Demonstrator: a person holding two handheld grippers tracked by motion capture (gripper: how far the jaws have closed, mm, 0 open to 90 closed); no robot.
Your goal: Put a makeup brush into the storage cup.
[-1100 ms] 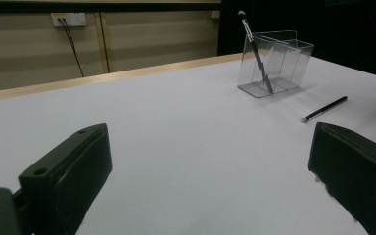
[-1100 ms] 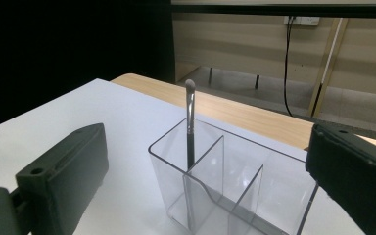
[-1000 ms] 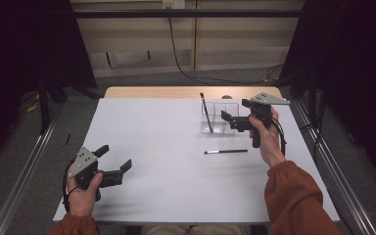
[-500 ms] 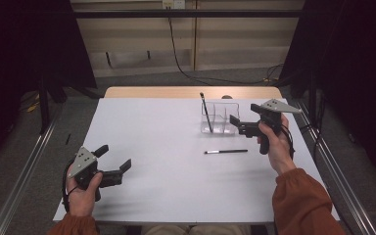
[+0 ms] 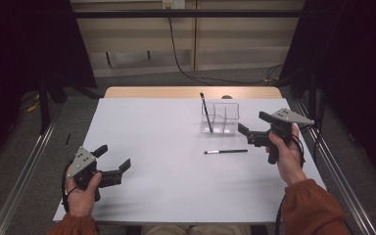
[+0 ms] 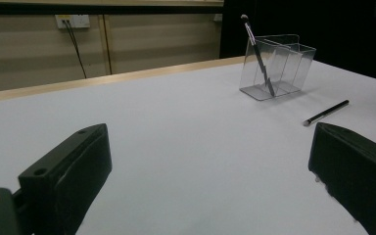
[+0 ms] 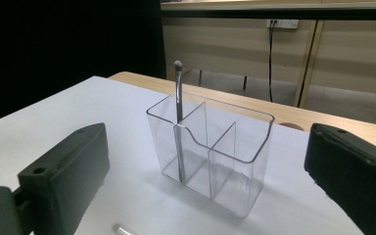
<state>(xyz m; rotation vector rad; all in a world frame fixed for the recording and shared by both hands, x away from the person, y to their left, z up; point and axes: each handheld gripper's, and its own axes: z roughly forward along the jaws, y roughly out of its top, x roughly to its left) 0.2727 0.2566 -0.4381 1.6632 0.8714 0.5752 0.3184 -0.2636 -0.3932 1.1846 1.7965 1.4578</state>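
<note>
a thin black makeup brush with a silver end (image 5: 226, 152) lies flat on the white table (image 5: 161, 147), just in front of the clear plastic holder with three little rooms (image 5: 220, 118). another thin dark brush (image 5: 205, 112) stands tilted in the holder's left room. the right gripper (image 5: 248, 134) hangs near the lying brush with its jaws wide apart and nothing in them. the left gripper (image 5: 112, 164) is far away at the near left, jaws wide apart too, holding nothing. the lying brush looks very light, stiff and smooth, so it may roll or slip. it seems best to pinch it around the middle of the black handle. the soft tip should be left alone.
</note>
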